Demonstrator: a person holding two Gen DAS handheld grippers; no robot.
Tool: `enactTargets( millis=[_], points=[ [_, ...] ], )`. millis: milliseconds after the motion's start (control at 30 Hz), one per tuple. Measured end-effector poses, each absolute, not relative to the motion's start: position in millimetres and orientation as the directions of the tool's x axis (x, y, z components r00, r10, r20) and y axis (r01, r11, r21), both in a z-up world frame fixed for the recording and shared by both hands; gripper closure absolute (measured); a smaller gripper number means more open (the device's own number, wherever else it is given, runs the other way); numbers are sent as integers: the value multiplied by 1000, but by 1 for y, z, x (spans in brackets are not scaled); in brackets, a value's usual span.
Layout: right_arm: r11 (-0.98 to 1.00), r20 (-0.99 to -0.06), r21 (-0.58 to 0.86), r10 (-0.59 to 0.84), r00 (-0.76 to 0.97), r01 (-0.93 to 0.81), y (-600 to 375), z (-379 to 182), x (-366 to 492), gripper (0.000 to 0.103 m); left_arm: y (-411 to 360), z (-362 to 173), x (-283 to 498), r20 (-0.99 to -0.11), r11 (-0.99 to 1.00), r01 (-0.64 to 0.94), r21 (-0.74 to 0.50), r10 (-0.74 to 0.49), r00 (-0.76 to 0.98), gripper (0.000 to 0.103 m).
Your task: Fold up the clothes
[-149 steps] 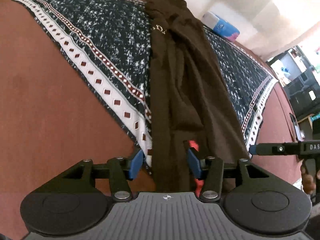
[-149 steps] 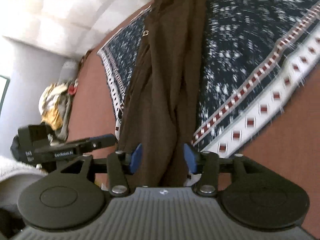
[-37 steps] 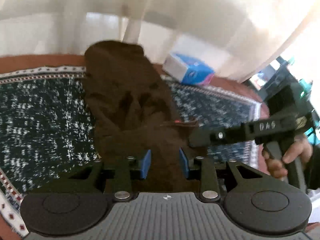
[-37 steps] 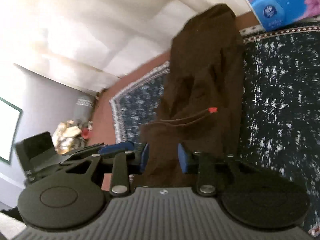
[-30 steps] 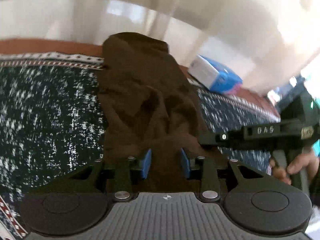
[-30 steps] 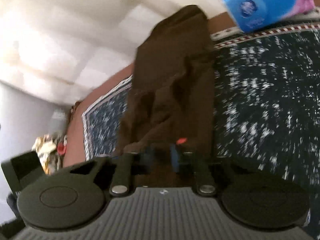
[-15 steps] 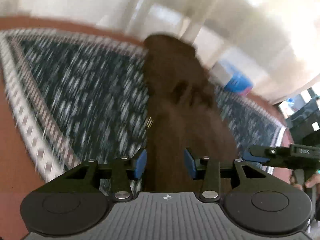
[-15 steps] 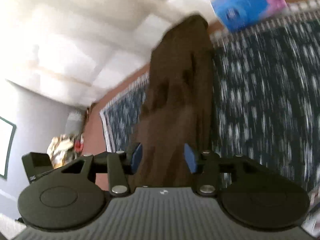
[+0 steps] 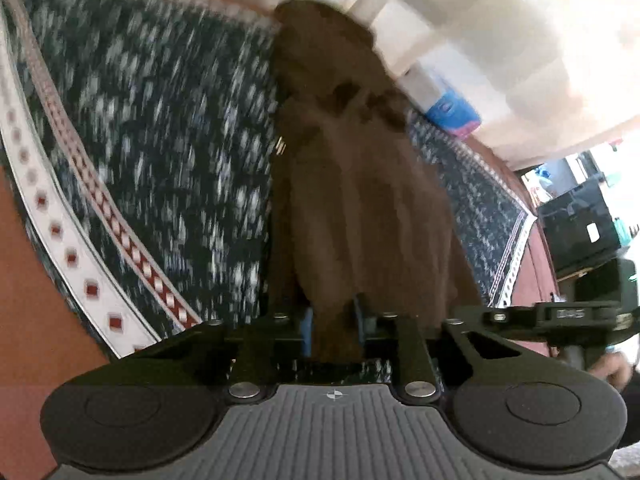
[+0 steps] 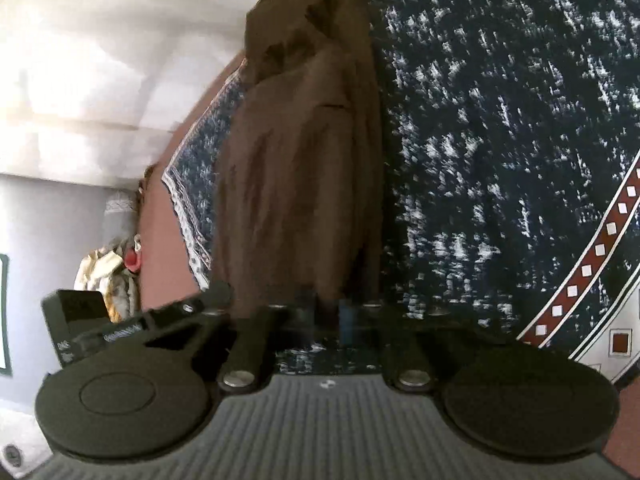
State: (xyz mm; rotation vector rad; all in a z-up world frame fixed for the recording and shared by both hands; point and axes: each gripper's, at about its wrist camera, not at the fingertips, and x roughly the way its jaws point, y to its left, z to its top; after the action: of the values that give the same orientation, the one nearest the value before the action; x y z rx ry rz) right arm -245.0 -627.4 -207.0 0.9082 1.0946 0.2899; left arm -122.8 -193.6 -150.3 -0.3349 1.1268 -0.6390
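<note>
**Q:** What were the fingers doing?

**A:** My left gripper's [image 9: 333, 330] blue fingers [image 9: 307, 330] were closing narrowly around the near edge of the brown garment [image 9: 360, 208], cloth between them. My right gripper [image 10: 328, 314] was closing on the same edge.

**Q:** Where did the garment lie?

**A:** Stretched long across the patterned cloth [image 9: 160, 128] on the bed.

**Q:** How would you fold it well?

**A:** I judged both corners should travel level and together.

**Q:** Any containers?

**A:** Only a blue tissue box [image 9: 448, 110] beyond; contents hidden.
</note>
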Motion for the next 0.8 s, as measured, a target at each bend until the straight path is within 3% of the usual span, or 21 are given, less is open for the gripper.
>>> enactTargets(
  millis=[67, 167, 300, 333, 367, 500, 633, 800],
  points=[
    [631, -619, 758, 614, 490, 167, -627, -186, -251, 94, -194, -146, -128, -736, 782, 344, -520, -614, 284, 87],
    [679, -679, 706, 571, 461, 199, -623, -190, -252, 95, -196, -163, -134, -788, 810, 363, -461, -562, 253, 88],
    [730, -737, 648, 529, 420, 217, -609, -207, -252, 96, -189, -169, -138, -773, 803, 338, -490, -580, 258, 85],
    [742, -745, 637, 524, 413, 207, -609, -203, -251, 96, -187, -167, -138, -774, 803, 334, -494, -581, 253, 80],
    [754, -753, 626, 519, 405, 197, -608, -200, -250, 93, -186, -164, -137, -775, 803, 329, -497, -582, 249, 66],
    [806, -778, 580, 504, 375, 120, -617, -168, -239, 88, -177, -124, -125, -730, 786, 380, -488, -606, 316, 66],
    [831, -744, 554, 524, 413, -56, -646, -100, -208, 80, -187, -77, -79, -652, 765, 462, -450, -635, 416, 51],
    [876, -750, 425, 481, 454, -227, -676, -35, -127, 67, -216, -51, 2, -614, 775, 513, -369, -618, 492, 44]
  ],
)
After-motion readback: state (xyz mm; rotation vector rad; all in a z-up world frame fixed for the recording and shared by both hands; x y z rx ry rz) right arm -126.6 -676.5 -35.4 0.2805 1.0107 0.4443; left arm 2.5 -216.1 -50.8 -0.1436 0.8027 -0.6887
